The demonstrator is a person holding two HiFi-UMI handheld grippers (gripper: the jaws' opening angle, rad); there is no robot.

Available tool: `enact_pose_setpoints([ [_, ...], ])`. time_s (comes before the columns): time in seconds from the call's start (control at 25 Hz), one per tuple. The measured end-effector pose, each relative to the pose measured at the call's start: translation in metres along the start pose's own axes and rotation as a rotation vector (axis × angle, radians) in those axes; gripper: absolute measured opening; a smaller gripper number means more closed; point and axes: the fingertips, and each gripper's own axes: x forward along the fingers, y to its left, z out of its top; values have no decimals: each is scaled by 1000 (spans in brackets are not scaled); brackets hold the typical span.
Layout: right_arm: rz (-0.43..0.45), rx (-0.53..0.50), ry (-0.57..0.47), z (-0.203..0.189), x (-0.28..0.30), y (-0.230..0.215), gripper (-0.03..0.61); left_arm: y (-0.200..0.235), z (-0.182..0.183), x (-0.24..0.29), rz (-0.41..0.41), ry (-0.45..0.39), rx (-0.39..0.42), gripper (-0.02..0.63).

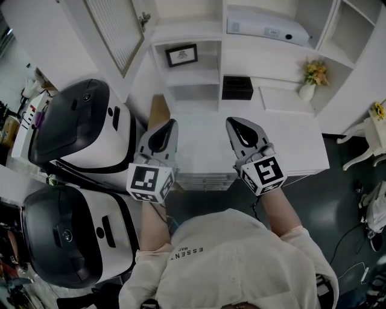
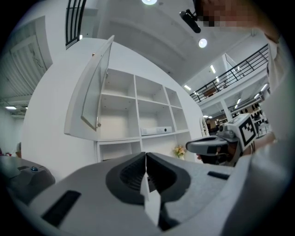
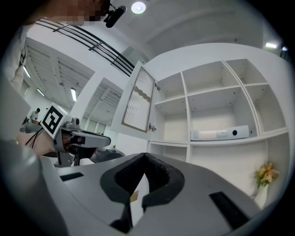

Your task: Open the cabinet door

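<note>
The white cabinet door (image 1: 114, 30) with its slatted panel stands swung open at the upper left of the shelf unit, its small handle (image 1: 145, 18) at the free edge. The same door (image 2: 92, 87) shows in the left gripper view, and the door (image 3: 138, 99) again in the right gripper view. My left gripper (image 1: 169, 125) and right gripper (image 1: 234, 124) are side by side in front of the white counter (image 1: 289, 145), pointing level at the shelves and well below the door. The left gripper (image 2: 146, 154) and right gripper (image 3: 146, 154) are each shut on nothing.
Two large white-and-black machines (image 1: 78, 130) (image 1: 66, 235) stand close on the left. The open shelves hold a framed picture (image 1: 181, 55), a black box (image 1: 237, 87), a white device (image 1: 268, 27) and a flower vase (image 1: 310, 78). A white chair (image 1: 368, 139) stands at the right.
</note>
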Motion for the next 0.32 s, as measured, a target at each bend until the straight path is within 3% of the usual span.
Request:
enact_pose_setpoints([
  [0.32, 1, 7, 2, -1, -5, 0, 15, -8, 1, -2, 4, 1, 3, 3],
])
